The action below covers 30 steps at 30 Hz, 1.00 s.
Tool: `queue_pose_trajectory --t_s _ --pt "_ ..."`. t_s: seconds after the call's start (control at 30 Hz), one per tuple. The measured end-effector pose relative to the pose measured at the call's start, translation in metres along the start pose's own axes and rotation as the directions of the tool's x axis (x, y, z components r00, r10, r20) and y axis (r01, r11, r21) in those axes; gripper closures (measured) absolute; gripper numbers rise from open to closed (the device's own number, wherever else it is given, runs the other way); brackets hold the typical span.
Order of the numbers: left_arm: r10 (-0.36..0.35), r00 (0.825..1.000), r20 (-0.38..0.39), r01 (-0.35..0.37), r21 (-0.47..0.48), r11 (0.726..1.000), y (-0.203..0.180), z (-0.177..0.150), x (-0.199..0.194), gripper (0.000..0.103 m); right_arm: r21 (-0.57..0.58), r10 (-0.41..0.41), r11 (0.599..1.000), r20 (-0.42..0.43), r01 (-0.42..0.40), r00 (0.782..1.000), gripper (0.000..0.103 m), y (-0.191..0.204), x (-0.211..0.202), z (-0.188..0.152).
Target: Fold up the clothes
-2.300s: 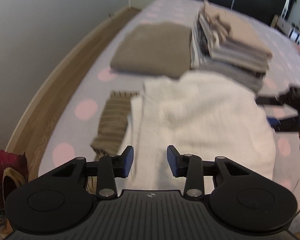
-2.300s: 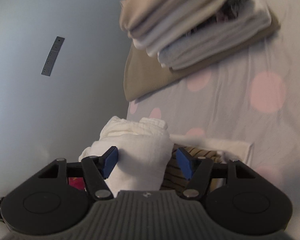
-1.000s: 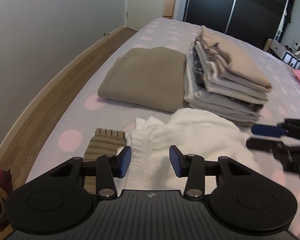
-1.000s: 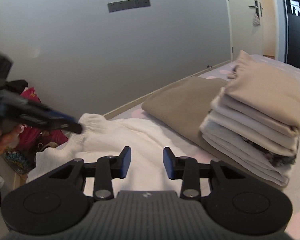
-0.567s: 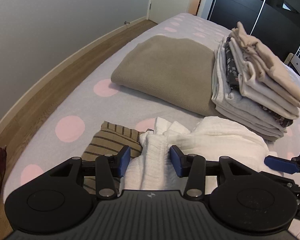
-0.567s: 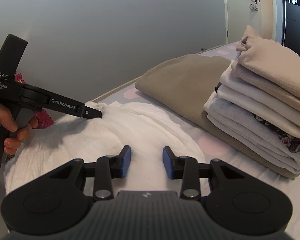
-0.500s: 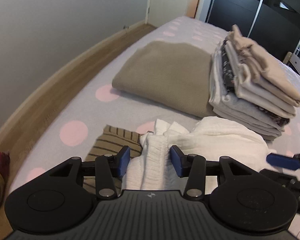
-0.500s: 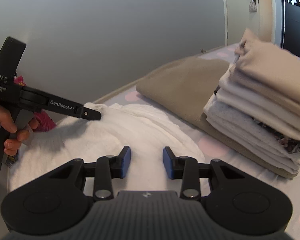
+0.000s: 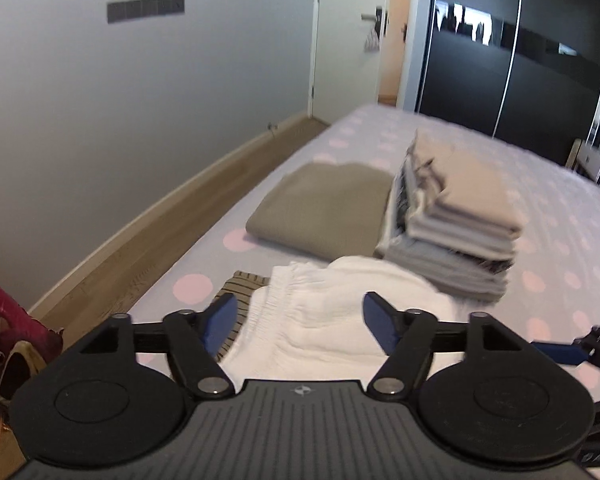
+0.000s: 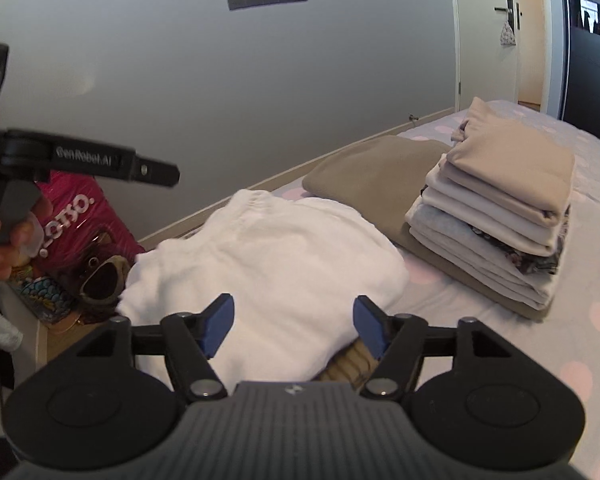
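Observation:
A folded white garment (image 9: 332, 312) (image 10: 276, 264) lies on the bed near its foot, on top of a brown striped garment (image 9: 240, 286) (image 10: 352, 360). My left gripper (image 9: 300, 324) is open and empty, raised just above and short of the white garment. My right gripper (image 10: 292, 322) is open and empty, close over the garment's near edge. The left gripper's body also shows in the right wrist view (image 10: 100, 160), lifted clear of the cloth. The right gripper's blue tip shows at the right edge of the left wrist view (image 9: 560, 350).
A stack of folded clothes (image 9: 456, 224) (image 10: 500, 208) and a folded tan blanket (image 9: 328, 208) (image 10: 372, 176) lie further up the polka-dot bed (image 9: 560, 280). A pink bag with a bear face (image 10: 84, 240) stands on the floor at the bed's foot. A grey wall runs along the left.
Both grippers have opened wider and let go of the white garment. The left gripper has lifted up and back from the cloth. The garment lies folded over.

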<state>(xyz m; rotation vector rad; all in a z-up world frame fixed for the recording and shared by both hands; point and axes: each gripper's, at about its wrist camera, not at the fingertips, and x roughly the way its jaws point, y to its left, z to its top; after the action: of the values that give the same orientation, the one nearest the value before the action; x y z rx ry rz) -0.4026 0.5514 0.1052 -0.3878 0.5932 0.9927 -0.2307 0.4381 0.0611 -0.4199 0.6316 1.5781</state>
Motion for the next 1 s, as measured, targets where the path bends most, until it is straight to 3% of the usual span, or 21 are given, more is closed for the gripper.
queue_pose_trajectory --t_s 0.37,0.6,1.0 --pt "0.155 0.988 0.013 -0.155 0.002 0.988 -0.053 -0.066 -0.064 0.027 0.027 -0.059 0.998 0.077 0.057 0.995 0.018 0.020 -0.090 -0.029" --pt "0.182 0.983 0.010 -0.181 -0.046 0.982 -0.072 -0.105 -0.087 0.027 0.022 -0.108 0.994 0.099 0.107 0.989 0.014 0.030 -0.116 -0.059" --pt "0.195 0.980 -0.023 -0.197 -0.120 0.973 -0.090 -0.149 -0.110 0.027 0.129 -0.140 0.984 0.112 0.125 0.984 0.014 0.025 -0.135 -0.107"
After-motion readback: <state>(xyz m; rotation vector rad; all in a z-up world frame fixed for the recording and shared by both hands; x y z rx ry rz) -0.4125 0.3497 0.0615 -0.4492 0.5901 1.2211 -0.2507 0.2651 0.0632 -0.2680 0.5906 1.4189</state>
